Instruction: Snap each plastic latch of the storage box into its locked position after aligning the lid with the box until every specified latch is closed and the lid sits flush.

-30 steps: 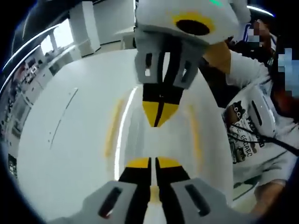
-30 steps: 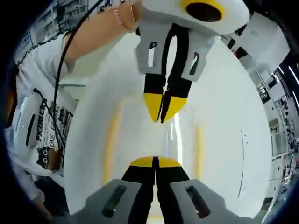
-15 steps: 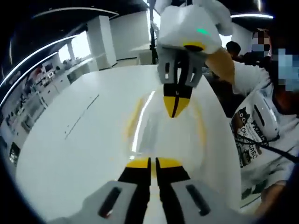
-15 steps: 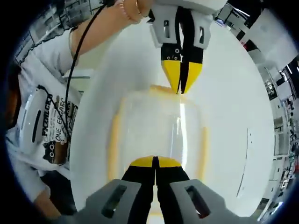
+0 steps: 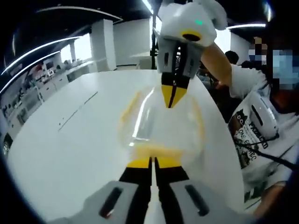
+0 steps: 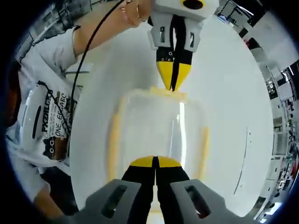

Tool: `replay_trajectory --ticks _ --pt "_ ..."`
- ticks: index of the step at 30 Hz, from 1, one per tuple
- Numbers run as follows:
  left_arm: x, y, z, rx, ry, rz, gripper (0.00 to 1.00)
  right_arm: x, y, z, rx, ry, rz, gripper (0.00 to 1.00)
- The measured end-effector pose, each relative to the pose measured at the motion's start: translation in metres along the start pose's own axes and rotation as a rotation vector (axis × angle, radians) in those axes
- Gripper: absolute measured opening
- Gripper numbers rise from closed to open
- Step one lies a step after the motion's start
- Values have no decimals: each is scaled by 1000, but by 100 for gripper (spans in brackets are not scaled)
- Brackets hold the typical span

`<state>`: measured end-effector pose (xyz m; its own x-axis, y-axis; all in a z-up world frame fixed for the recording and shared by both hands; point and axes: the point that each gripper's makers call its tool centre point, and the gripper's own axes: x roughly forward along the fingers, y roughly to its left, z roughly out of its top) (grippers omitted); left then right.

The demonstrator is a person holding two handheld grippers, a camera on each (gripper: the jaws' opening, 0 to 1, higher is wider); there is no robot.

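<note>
Two closed grippers, left gripper and right gripper, at opposite storage box edges, table

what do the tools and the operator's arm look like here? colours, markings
Left tool and right tool: grey slotted brackets, black jaws, yellow tips, white housing with a yellow-ringed lens. Operator: white printed T-shirt, beaded bracelet, black cable.

Open-plan lab: white table, benches, ceiling strip lights.
</note>
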<state>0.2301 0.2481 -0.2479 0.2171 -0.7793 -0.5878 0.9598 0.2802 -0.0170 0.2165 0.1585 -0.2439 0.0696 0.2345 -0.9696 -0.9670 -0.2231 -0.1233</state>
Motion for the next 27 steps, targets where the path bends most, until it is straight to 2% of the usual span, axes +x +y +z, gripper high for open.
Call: replay_trajectory --ticks 3,11,13,15,18,24,27 --pt "4 1 -8 17 -2 4 0 1 0 1 -7 17 -4 0" --pt "-1 3 -6 19 -188 7 0 2 -1 1 -2 48 6 0" --pt "-1 3 -6 15 -216 7 0 2 -1 2 1 58 8 0" --pt "1 -1 -5 10 -226 15 0 2 0 2 3 71 1 0" --pt "3 -4 -3 45 -209 35 0 2 1 2 6 82 -17 0" --pt "2 -2 -3 31 -244 23 0 0 0 1 62 68 -1 0" --pt "4 -4 -1 32 -245 18 0 0 1 1 49 82 -11 0"
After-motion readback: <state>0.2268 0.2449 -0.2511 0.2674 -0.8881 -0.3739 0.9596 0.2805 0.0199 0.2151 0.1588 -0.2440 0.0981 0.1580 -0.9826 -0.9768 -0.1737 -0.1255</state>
